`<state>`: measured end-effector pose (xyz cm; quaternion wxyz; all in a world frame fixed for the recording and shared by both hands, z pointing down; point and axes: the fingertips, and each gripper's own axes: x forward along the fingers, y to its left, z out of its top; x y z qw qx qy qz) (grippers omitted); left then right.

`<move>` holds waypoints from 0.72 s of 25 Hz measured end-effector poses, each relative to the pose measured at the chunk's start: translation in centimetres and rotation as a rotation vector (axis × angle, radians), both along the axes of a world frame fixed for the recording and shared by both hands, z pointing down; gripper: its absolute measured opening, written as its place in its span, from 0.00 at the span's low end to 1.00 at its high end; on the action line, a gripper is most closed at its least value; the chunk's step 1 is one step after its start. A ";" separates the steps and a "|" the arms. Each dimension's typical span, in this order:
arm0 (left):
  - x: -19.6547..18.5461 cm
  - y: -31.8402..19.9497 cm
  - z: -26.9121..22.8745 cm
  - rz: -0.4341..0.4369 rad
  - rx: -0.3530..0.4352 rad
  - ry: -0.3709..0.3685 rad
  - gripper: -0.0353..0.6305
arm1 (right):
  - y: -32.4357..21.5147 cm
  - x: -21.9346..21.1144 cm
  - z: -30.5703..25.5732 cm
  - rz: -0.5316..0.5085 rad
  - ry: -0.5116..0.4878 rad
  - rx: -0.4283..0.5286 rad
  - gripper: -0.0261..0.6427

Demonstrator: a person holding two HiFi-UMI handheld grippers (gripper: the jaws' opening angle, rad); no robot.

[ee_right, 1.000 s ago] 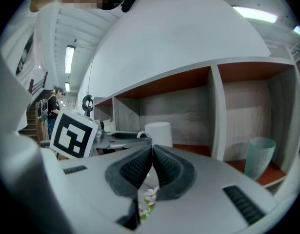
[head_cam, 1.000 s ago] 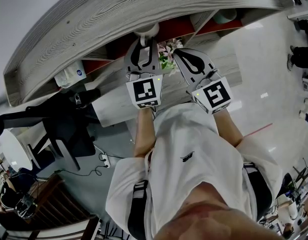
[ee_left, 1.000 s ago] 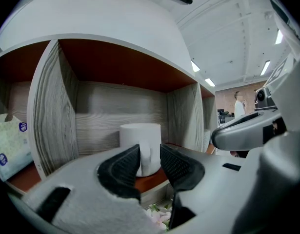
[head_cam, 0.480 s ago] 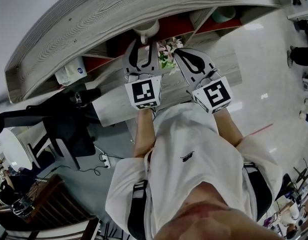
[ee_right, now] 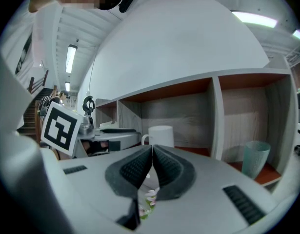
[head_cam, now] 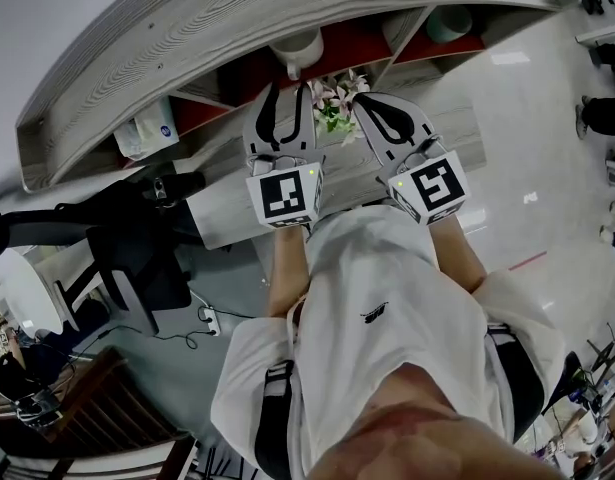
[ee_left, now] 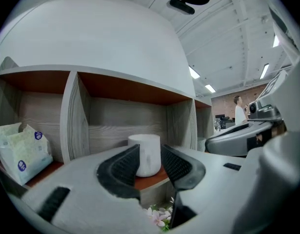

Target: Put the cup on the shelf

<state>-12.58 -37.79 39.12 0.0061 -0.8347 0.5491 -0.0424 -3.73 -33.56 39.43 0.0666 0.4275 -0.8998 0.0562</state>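
Observation:
The white cup (ee_left: 146,154) stands upright on the red-brown floor of the grey wooden shelf (ee_left: 154,178), in its middle compartment. My left gripper (ee_left: 150,149) is open just in front of it, and its pads do not touch the cup. In the head view the cup (head_cam: 297,50) sits just beyond the left gripper (head_cam: 289,90). My right gripper (ee_right: 152,147) is shut with nothing in it, and the cup (ee_right: 161,135) shows behind its tips. It hangs beside the left one, the right gripper (head_cam: 365,103).
A teal tumbler (ee_right: 254,158) stands in the right compartment. A tissue pack (ee_left: 20,150) lies in the left one. Pink and white flowers (head_cam: 335,103) sit under the grippers. A black chair (head_cam: 137,253) is to the left. A person (ee_left: 239,110) stands far off.
The left gripper's jaws have opened and let go of the cup. The gripper has drawn back a little toward me, and the cup stays on the shelf. The right gripper has barely moved.

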 end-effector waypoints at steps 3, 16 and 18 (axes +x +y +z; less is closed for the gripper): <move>-0.2 0.9 -0.5 0.014 0.011 0.002 0.26 | 0.2 0.0 -0.3 0.003 -0.002 0.008 0.08; -0.6 4.7 -2.4 0.086 0.026 0.022 0.12 | 1.1 -0.5 -2.4 0.009 -0.004 0.074 0.08; -0.9 5.4 -2.4 0.100 0.034 0.008 0.12 | 1.5 -0.6 -2.6 0.010 -0.005 0.079 0.08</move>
